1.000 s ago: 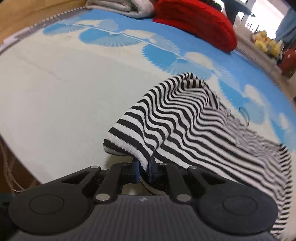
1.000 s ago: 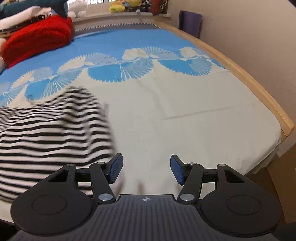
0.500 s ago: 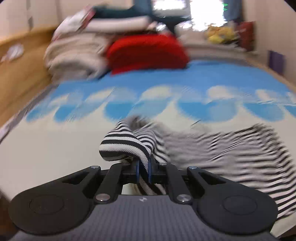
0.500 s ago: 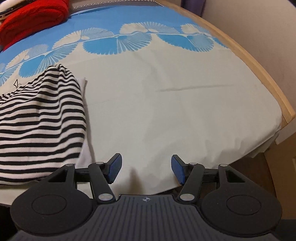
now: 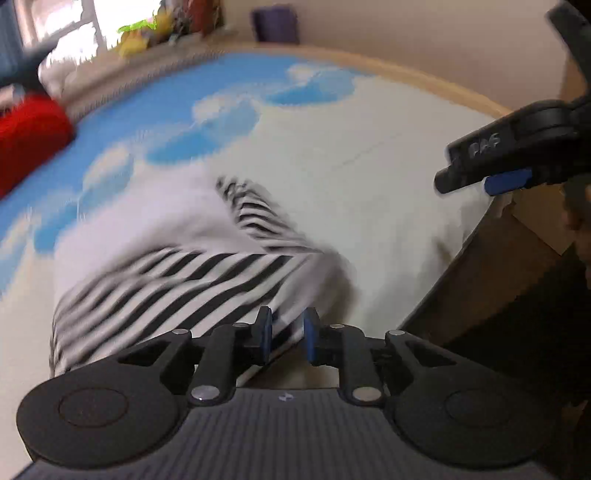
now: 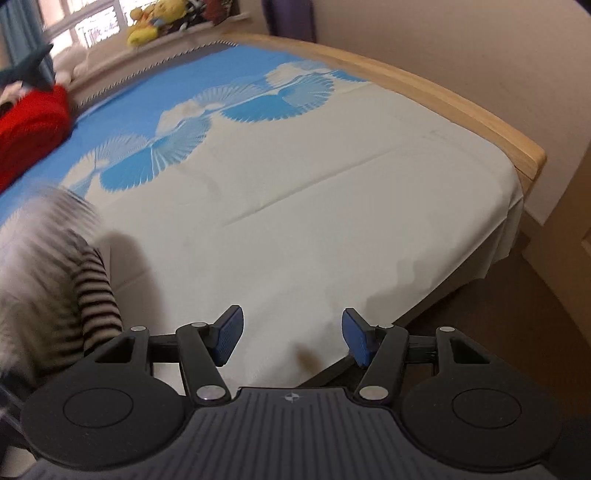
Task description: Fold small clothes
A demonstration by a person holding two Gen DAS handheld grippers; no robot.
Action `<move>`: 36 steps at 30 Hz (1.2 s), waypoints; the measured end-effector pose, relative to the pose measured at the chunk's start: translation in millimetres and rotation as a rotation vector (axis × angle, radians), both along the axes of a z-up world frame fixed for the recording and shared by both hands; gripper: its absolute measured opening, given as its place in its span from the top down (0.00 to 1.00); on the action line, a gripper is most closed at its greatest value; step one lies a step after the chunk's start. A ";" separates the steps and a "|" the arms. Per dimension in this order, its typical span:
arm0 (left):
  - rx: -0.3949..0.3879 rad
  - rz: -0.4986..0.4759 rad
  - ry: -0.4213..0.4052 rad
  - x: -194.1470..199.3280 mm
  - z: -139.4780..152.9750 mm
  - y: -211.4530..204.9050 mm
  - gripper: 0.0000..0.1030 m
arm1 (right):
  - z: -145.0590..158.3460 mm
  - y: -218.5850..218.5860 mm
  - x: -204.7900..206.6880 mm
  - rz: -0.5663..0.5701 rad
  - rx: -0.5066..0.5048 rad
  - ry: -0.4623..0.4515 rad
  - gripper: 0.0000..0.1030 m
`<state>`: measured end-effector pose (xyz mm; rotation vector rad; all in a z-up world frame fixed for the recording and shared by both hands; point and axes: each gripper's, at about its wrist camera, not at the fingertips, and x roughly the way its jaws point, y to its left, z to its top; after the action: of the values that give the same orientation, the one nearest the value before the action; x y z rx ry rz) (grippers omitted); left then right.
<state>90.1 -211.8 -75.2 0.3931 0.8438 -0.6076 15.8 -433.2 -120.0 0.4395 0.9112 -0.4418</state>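
The black-and-white striped garment (image 5: 192,273) lies bunched and motion-blurred on the bed near its front edge. My left gripper (image 5: 287,334) is right at the garment's near edge. Its jaws are opening, and a gap shows on both sides of the cloth edge between the blue pads. The right wrist view has the garment (image 6: 94,295) at the far left, blurred. My right gripper (image 6: 291,338) hovers open over bare sheet by the bed's front edge, to the right of the garment and holding nothing. It also shows in the left wrist view as the right gripper (image 5: 491,173) at the upper right.
The bed sheet (image 6: 314,206) is cream in front and blue with fan patterns behind. A red blanket (image 6: 29,129) lies at the far left. The wooden bed frame (image 6: 461,110) runs along the right, with brown floor (image 6: 517,332) beyond the corner. Plush toys (image 6: 155,22) sit by the window.
My left gripper swung far to the right, rolling and dragging the garment's edge across with it, and its jaws have parted. The right gripper shifted slightly toward the bed's corner and stayed open.
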 end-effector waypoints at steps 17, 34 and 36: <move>-0.082 0.348 0.006 36.4 36.7 200.1 0.53 | 9.3 69.3 34.6 0.318 0.081 -0.121 0.40; -0.034 0.409 -0.067 53.8 29.9 202.1 0.43 | -14.4 115.5 69.5 0.322 0.008 0.008 0.36; -0.042 0.423 -0.057 54.8 30.0 205.7 0.43 | -13.9 121.3 70.2 0.333 -0.004 0.012 0.38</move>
<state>144.9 -6.1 -45.2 0.1830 0.8270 -0.2196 86.1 -311.9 -133.9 0.2747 0.9740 -0.1422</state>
